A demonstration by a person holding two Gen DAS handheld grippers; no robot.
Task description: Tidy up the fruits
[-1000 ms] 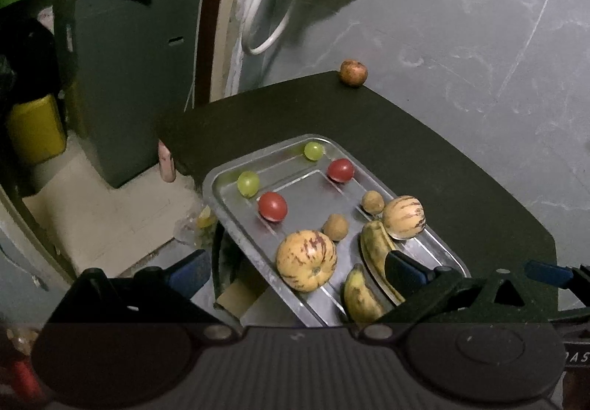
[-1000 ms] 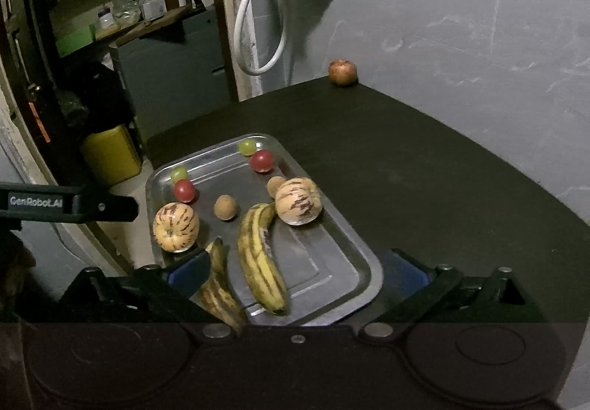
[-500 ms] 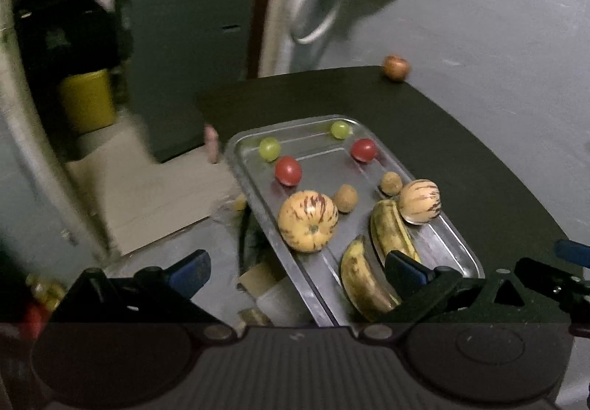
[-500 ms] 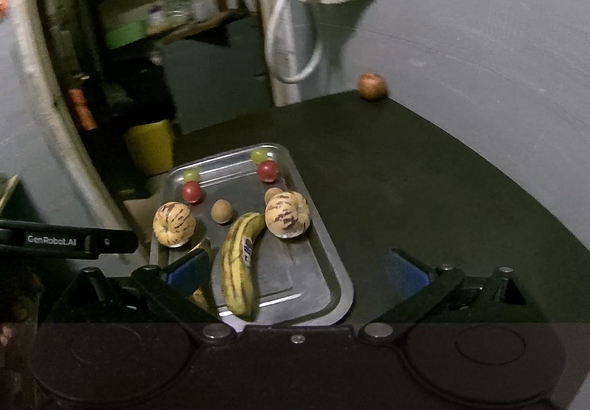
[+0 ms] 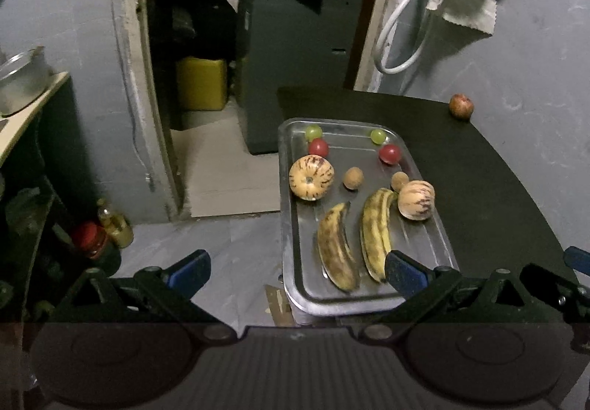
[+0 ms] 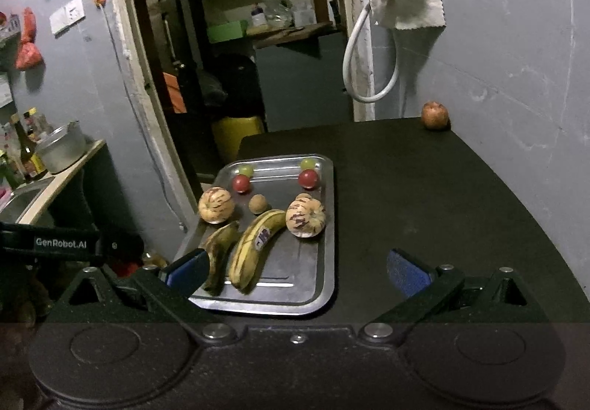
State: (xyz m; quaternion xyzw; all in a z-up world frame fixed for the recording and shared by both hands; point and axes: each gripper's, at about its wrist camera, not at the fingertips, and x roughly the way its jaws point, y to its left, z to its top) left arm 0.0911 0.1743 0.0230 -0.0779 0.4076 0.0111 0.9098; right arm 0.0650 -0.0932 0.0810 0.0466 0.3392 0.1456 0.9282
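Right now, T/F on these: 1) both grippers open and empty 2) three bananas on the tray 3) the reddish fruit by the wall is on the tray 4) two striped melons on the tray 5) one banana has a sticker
1) Both grippers are open and empty. True: the left gripper and the right gripper hold nothing.
2) Three bananas lie on the tray. False: two, a darker banana and a yellower banana, on the metal tray.
3) The reddish fruit is on the tray. False: the reddish fruit sits on the dark table, apart from the tray.
4) Two striped melons are on the tray. True: left melon, right melon.
5) One banana has a sticker. True: the right wrist view shows it on the yellower one.
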